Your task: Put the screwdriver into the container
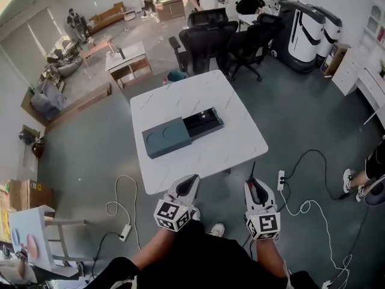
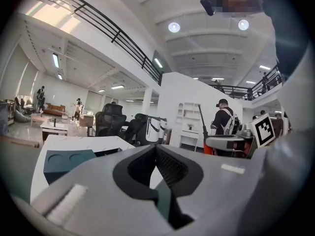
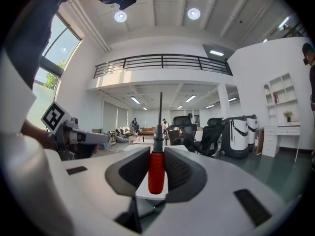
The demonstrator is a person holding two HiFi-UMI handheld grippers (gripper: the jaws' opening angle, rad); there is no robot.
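Observation:
On the white table (image 1: 231, 104) lies the container (image 1: 180, 132), its dark teal lid (image 1: 166, 138) slid left so the black inside (image 1: 203, 123) shows. Both grippers hang in front of the table's near edge, clear of it. My right gripper (image 1: 253, 183) is shut on the screwdriver (image 3: 156, 173): the red handle sits between the pads and the thin black shaft (image 1: 252, 168) points up and forward. My left gripper (image 1: 190, 180) is shut and holds nothing. In the left gripper view the teal lid (image 2: 66, 162) lies ahead at the left of the left gripper (image 2: 156, 147).
Black office chairs (image 1: 207, 38) stand at the table's far side. A power strip (image 1: 281, 179) and cables lie on the floor to the right, and another strip (image 1: 124, 230) to the left. White machines (image 1: 307, 32) stand at the back right. People stand far off.

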